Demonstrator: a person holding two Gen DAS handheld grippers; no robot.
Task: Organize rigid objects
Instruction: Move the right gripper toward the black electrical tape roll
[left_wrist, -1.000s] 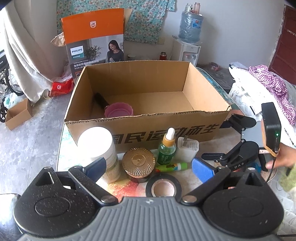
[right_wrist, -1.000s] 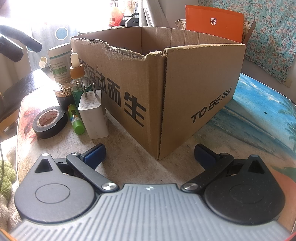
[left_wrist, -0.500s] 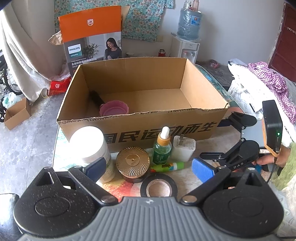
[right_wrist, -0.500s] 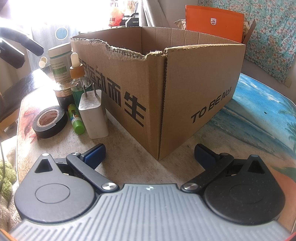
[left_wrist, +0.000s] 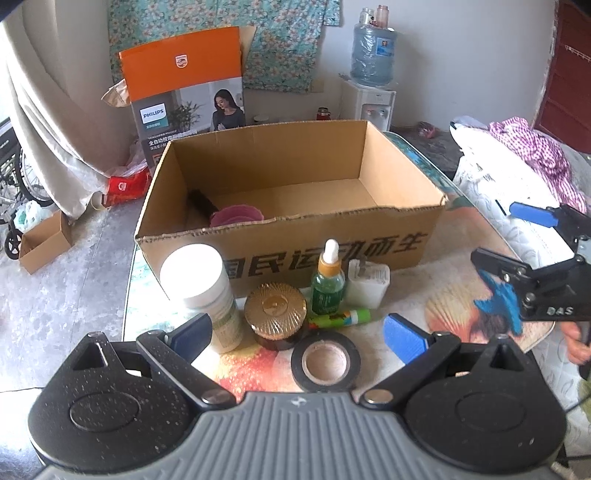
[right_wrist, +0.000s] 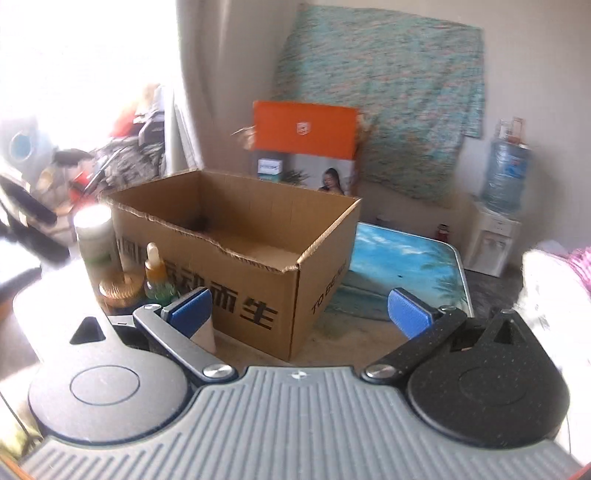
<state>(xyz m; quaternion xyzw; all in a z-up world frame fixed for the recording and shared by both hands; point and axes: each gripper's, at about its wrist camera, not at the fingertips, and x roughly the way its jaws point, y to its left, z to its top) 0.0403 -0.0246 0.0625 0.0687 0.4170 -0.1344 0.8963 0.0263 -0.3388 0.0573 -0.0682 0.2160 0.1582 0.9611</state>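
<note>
- Behind the table (left_wrist: 461, 280) stand a water jug (left_wrist: 373, 51) on a white stand, a flowery cloth (left_wrist: 280, 40) on the wall, and a tall orange box (left_wrist: 184, 85) with a picture on it.
- On the table sits a big open cardboard box (left_wrist: 295, 236). It has black letters on its front.
- Inside the cardboard box, at the left, is a pink bowl (left_wrist: 236, 215). A dark thing (left_wrist: 201, 201) leans beside it; I cannot tell what it is.
- In front of the cardboard box is a row of small things, close together.
- A white bottle (left_wrist: 201, 291) stands at the left end of the row.
- Next to it is a jar with a gold lid (left_wrist: 276, 309).
- A green dropper bottle (left_wrist: 328, 282) stands upright just beside the jar.
- A white plug (left_wrist: 367, 282) stands to the right of the dropper bottle, up against the cardboard box.
- A green glue stick (left_wrist: 341, 317) lies flat in front of the dropper bottle and the plug.
- A roll of black tape (left_wrist: 325, 363) lies flat, nearest to the camera.
- The left hand-held gripper (left_wrist: 297, 332) is wide open and holds nothing. The tape lies between its blue pads.
- The right hand-held gripper (right_wrist: 299, 310) is wide open too and holds nothing. It is up in the air at the right end of the cardboard box. The picture from it is blurry.
</note>
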